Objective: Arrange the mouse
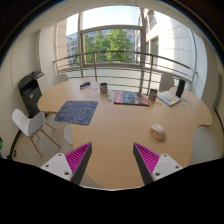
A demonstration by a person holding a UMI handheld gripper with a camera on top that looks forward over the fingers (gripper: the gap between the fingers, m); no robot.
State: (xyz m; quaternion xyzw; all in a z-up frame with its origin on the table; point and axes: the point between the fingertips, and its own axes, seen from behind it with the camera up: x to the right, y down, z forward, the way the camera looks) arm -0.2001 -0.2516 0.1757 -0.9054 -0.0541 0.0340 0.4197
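Observation:
A small pale mouse [158,130] lies on the round wooden table [115,135], ahead of my fingers and off to the right. A dark blue patterned mouse mat [76,111] lies on the table's left part, well apart from the mouse. My gripper [113,158] is open and empty, held above the near part of the table. Its two fingers with pink pads [78,157] stand wide apart, with only bare table between them.
A second, darker mat [130,98] lies at the table's far side. A laptop [168,95] stands at the far right. A small dark object [103,88] sits near the far edge. A white chair [30,124] stands left of the table. Large windows with a railing lie beyond.

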